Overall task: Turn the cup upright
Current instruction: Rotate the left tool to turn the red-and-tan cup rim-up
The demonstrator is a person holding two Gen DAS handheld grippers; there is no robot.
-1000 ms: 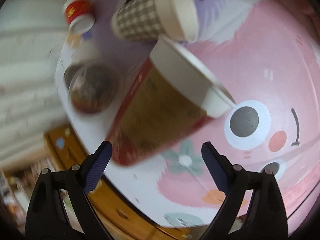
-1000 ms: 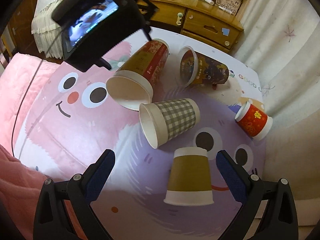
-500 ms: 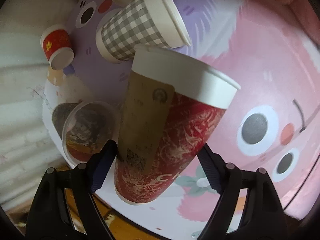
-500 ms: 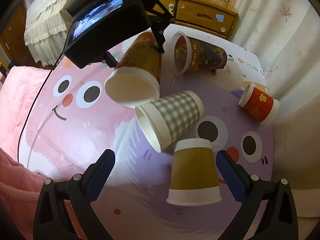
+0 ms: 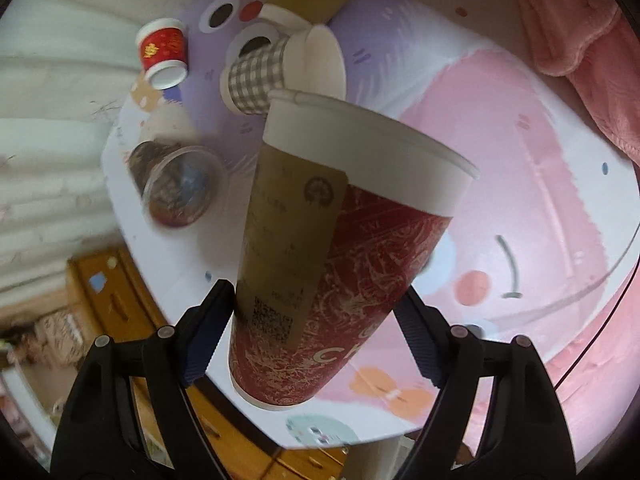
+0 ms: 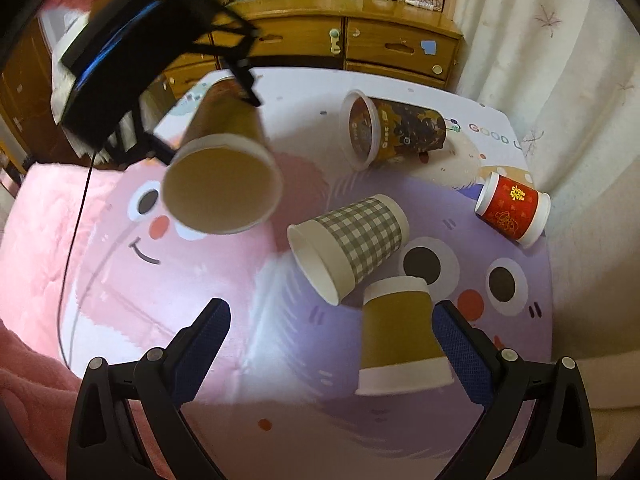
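My left gripper (image 5: 314,322) is shut on a tall red paper cup with a tan sleeve (image 5: 320,256) and holds it in the air above the table, mouth pointing away. The right wrist view shows this cup (image 6: 224,168) lifted, its open mouth facing the camera, with the left gripper (image 6: 132,68) above it. My right gripper (image 6: 330,334) is open and empty, low over the mat, with an upside-down tan cup (image 6: 400,340) near its right finger.
On the cartoon mat (image 6: 200,300) a checked cup (image 6: 352,240), a dark printed cup (image 6: 396,130) and a small red cup (image 6: 512,210) lie on their sides. A wooden dresser (image 6: 360,44) stands behind the table. A pink blanket (image 5: 580,60) borders it.
My left gripper closed on the tall red cup, lifted it off the table and swung it toward upright. The right gripper stayed open and shifted only slightly.
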